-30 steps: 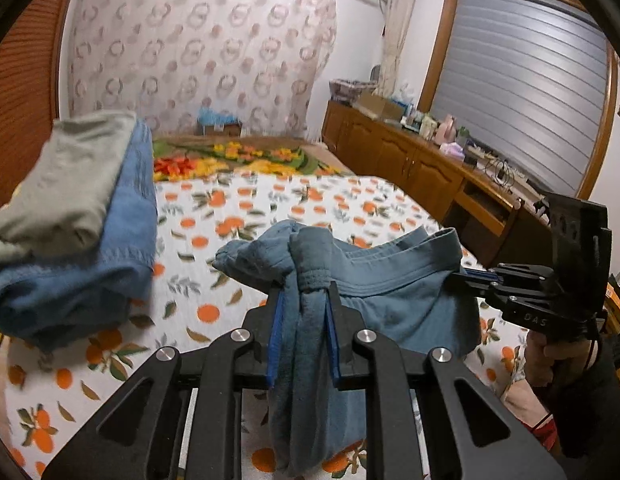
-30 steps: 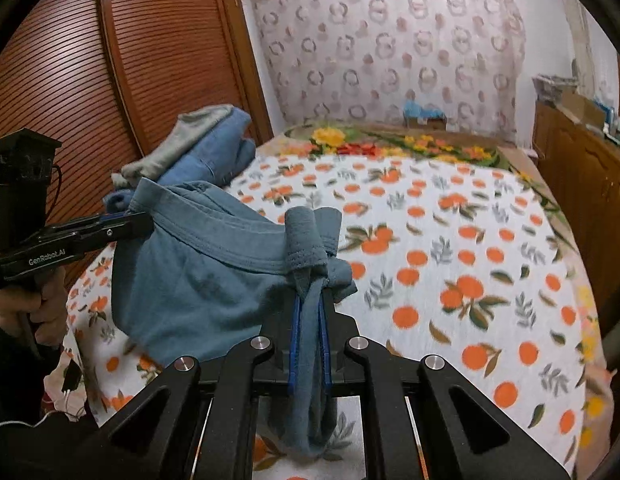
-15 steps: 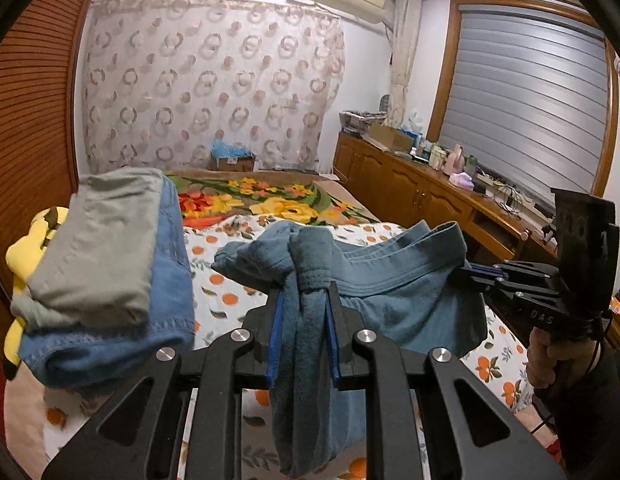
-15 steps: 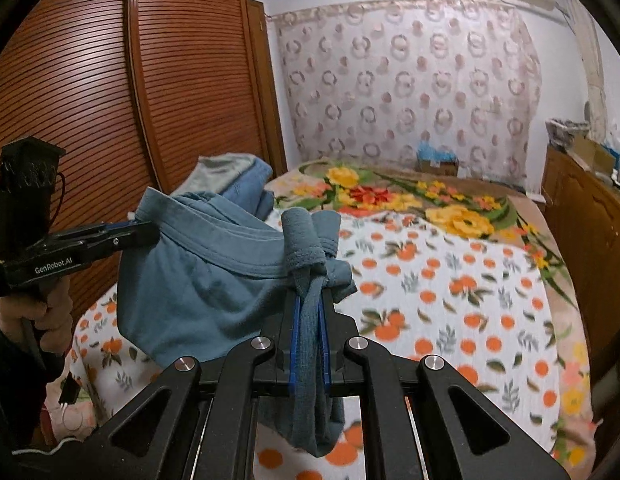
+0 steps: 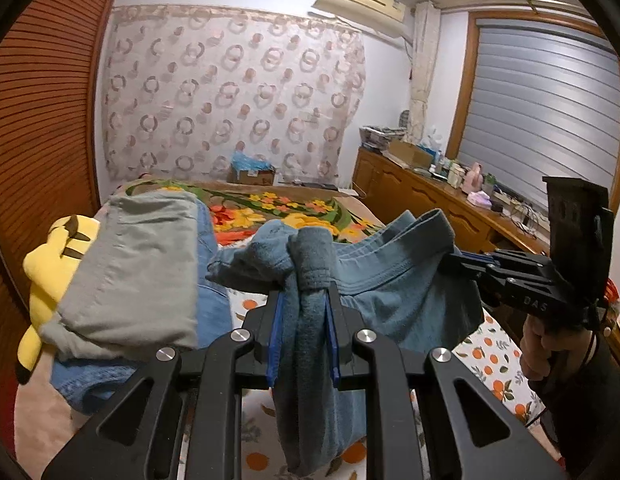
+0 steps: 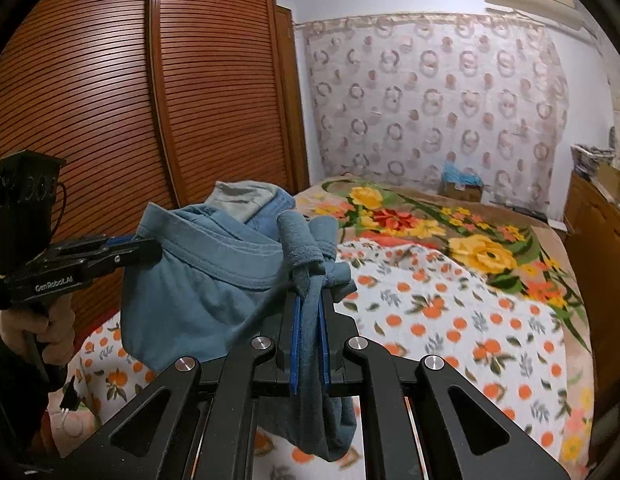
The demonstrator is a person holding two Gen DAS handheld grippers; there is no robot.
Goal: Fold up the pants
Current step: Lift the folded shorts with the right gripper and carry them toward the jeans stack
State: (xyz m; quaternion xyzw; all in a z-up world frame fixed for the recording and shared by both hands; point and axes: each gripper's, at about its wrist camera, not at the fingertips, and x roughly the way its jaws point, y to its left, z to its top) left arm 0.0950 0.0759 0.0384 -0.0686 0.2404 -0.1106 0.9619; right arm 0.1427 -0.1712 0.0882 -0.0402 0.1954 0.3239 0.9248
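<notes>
A pair of teal blue pants point(image 5: 390, 280) hangs in the air above the bed, stretched by its waistband between my two grippers. My left gripper point(image 5: 303, 300) is shut on a bunched corner of the waistband, cloth drooping below its blue pads. In the left wrist view the other corner is pinched by my right gripper point(image 5: 456, 260), held by a hand at the right. The right wrist view shows the same pants point(image 6: 197, 292), my right gripper point(image 6: 308, 300) shut on its bunched corner, and my left gripper point(image 6: 149, 246) clamped on the far corner at left.
A stack of folded clothes point(image 5: 141, 280), grey on top of denim, lies at the bed's left beside a yellow plush toy point(image 5: 49, 276). The orange-print sheet point(image 6: 450, 312) and a floral blanket point(image 6: 470, 240) cover the bed. A louvred wardrobe point(image 6: 109, 120) stands left, a wooden sideboard point(image 5: 438, 200) right.
Both grippers have risen with the pants, lifting the cloth higher off the bed; the views now tilt up toward the wall and the air conditioner. Both grips are unchanged.
</notes>
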